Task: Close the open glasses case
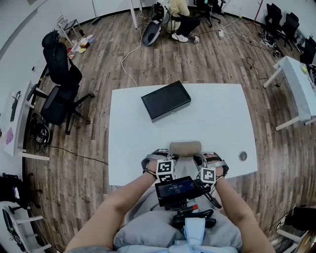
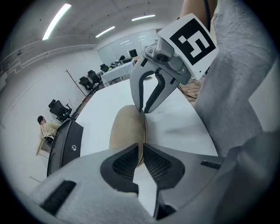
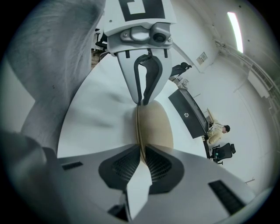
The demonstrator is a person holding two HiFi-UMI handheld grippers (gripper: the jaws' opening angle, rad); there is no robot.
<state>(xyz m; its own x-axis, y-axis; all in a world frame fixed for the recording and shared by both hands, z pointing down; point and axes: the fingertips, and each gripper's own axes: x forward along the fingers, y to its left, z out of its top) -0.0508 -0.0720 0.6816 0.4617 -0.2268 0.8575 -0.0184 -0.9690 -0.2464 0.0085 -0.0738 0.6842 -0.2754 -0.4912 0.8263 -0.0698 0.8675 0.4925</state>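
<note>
A beige glasses case (image 1: 185, 147) sits at the near edge of the white table (image 1: 217, 118), just in front of me. My left gripper (image 1: 158, 159) is shut on the thin rim at the case's left end. My right gripper (image 1: 208, 158) is shut on the same rim at its right end. In the left gripper view the rim of the case (image 2: 124, 131) runs from my own jaws (image 2: 142, 161) straight to the right gripper (image 2: 142, 109) opposite. The right gripper view mirrors this: case (image 3: 155, 127), own jaws (image 3: 141, 162), left gripper (image 3: 141, 103). The case's inside is hidden.
A flat black box (image 1: 166, 100) lies on the far half of the table. A round cable hole (image 1: 242, 156) is near the table's right front corner. A black office chair (image 1: 61, 84) stands left of the table, and a seated person (image 1: 178, 15) is far behind.
</note>
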